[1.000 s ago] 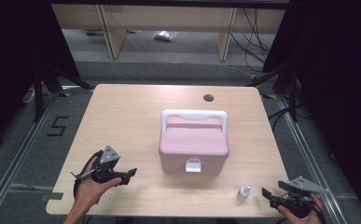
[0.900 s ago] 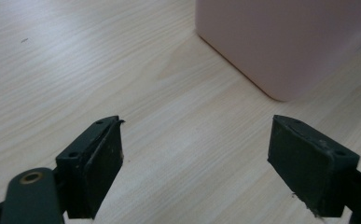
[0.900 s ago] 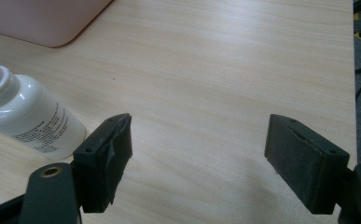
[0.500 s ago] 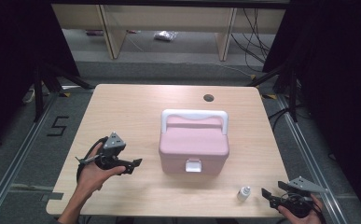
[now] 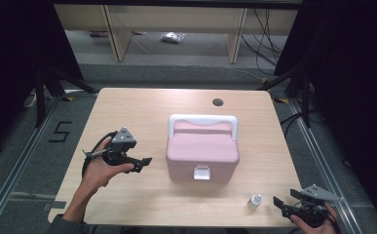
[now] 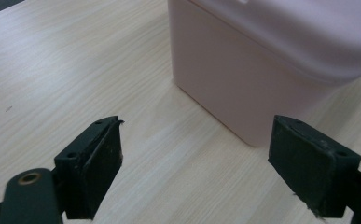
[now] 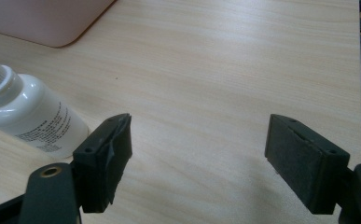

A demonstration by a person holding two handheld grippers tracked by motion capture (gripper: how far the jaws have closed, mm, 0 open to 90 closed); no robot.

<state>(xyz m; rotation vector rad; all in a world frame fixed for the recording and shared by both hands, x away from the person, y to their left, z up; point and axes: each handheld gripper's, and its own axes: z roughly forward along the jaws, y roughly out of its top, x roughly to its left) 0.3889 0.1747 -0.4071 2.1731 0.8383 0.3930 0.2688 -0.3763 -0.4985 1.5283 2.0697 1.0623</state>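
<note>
The pink plastic lidded box with a white handle [image 5: 203, 148] sits mid-table, its top cut off in the left gripper view. The left gripper [image 5: 144, 161], jaws spread and empty, is just beside its left wall. The right gripper [image 5: 279, 203], also spread and empty, is at the table's near right corner beside a small white plastic bottle [image 7: 26, 112], whose label print is legible only in the right gripper view.

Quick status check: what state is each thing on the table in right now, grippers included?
Pink box: lid shut, front latch down, white handle folded flat toward the far side.
Small bottle: upright, cap on, near the front edge, untouched.
Left gripper: open, empty, pointing at the box's left side, not touching.
Right gripper: open, empty, just right of the bottle.
</note>
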